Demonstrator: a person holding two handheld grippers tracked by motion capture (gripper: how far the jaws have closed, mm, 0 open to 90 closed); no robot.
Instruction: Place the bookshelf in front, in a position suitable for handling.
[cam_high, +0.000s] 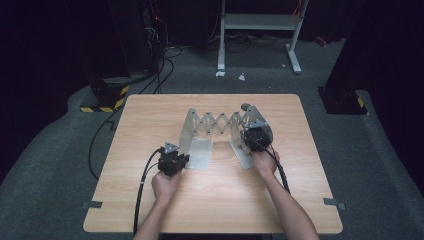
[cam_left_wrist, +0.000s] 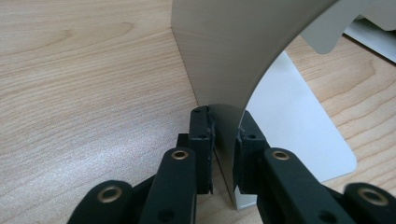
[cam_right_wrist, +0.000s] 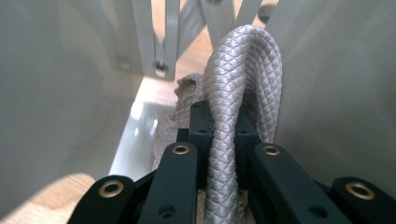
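From above, an expanding metal rack (cam_high: 220, 127) stood across the middle of the wooden table (cam_high: 150, 200), its scissor lattice running left to right between two upright end plates. The person's left gripper (cam_high: 176, 159) sat at the near edge of the left end plate, and the right gripper (cam_high: 256, 136) was up against the right end plate — one hand at each end of the rack's long axis. From there I couldn't make out what the right one carried.

Along the left gripper (cam_left_wrist: 224, 140), the jaws were drawn together on the thin lower edge of the left end plate (cam_left_wrist: 224, 51), which rose straight up ahead of them from its flat white foot (cam_left_wrist: 299, 135) on the table. That hand looked to be steadying the rack.

Along the right gripper (cam_right_wrist: 223, 123), the jaws were clamped on a grey braided rope (cam_right_wrist: 243, 70) that arched up out of the grip in a loop, with a frayed end or cloth just behind it — I couldn't tell which. The rope hung inside the rack, between the grey walls, with the lattice bars (cam_right_wrist: 161, 32) just beyond and the glossy foot below. My guess is the rope was bound for the space between the end plates, so the move turned on the rack lying directly under and ahead of the right gripper, the nearer hand.
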